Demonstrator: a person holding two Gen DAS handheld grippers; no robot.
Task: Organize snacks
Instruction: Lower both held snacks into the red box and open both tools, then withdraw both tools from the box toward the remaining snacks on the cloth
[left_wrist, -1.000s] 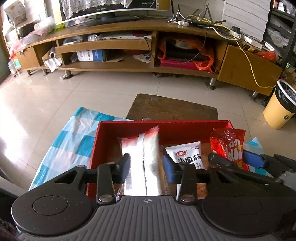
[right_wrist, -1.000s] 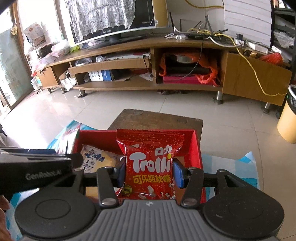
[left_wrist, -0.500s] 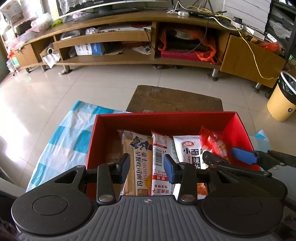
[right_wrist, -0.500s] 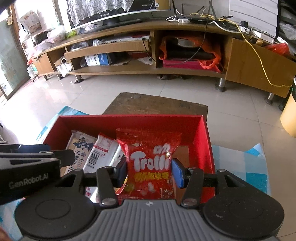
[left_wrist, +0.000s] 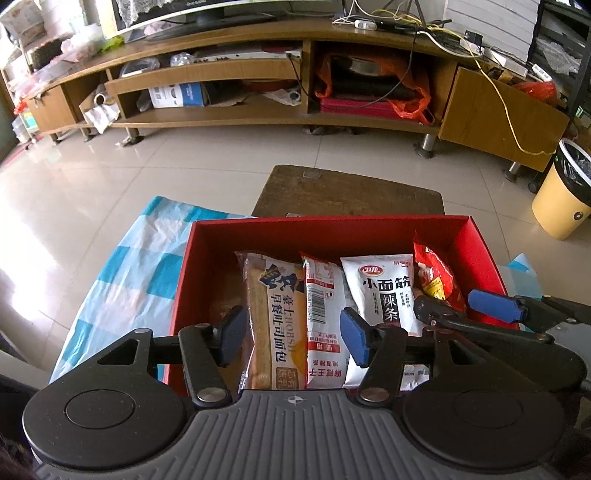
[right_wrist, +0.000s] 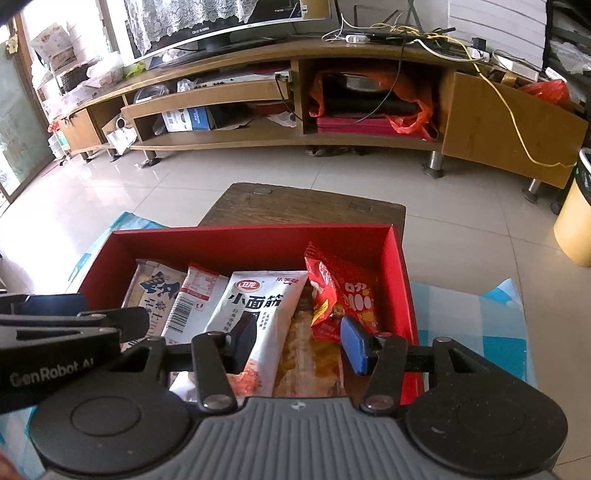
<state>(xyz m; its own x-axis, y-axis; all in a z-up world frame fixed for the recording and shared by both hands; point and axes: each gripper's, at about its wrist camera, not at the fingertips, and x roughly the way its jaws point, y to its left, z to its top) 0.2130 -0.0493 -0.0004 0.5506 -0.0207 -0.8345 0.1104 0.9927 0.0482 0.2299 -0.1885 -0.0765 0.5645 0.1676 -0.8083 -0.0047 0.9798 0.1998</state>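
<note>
Inside the red box (left_wrist: 325, 230), four packets lie side by side: bread packet (left_wrist: 275, 321) nearest the left wall, then a barcoded snack packet (left_wrist: 323, 317), the white latiao packet (left_wrist: 388, 291), and the red Trolli gummy bag (right_wrist: 341, 295) leaning by the right wall. Left claw (left_wrist: 291, 338) hangs spread wide above the bread, gripping nothing. Right claw (right_wrist: 297, 343) gapes empty too, just over the latiao packet.

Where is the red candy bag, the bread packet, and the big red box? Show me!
red candy bag (right_wrist: 341, 295), right wrist view, on its crinkled front.
bread packet (left_wrist: 275, 314), left wrist view, on the printed front.
red box (left_wrist: 325, 236), left wrist view, on the far inner wall.
</note>
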